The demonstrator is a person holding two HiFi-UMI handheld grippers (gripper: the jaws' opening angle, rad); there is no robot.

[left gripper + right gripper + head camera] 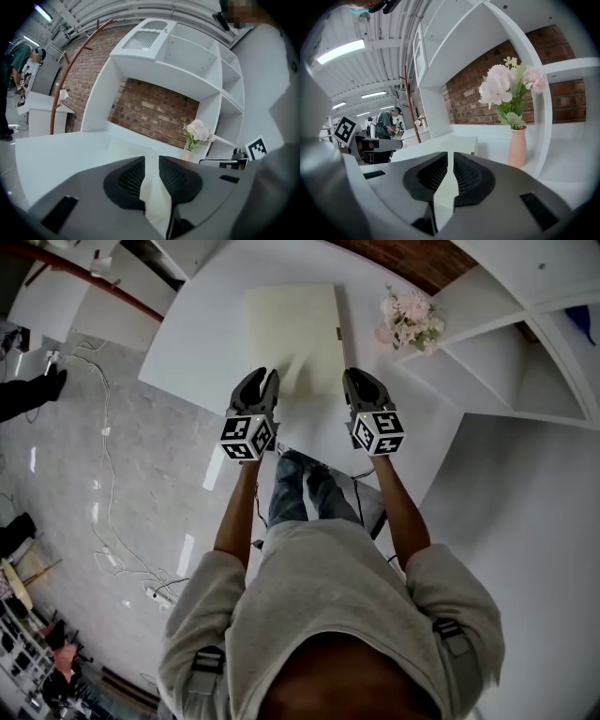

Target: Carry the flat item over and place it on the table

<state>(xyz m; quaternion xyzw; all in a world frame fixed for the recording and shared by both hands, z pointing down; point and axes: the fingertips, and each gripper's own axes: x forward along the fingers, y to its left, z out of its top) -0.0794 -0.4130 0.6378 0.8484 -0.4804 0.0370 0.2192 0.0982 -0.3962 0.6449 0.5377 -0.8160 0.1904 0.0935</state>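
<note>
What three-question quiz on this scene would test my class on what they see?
1. True or false: only the left gripper grips the flat item.
2. Choose one: on the right of the item stands A) a vase of flowers, B) a kettle, C) a lamp.
3. Fill in: the item's far part lies over the white ____.

Key
1. False: the right gripper is shut on its near edge too.
2. A.
3. table.
</note>
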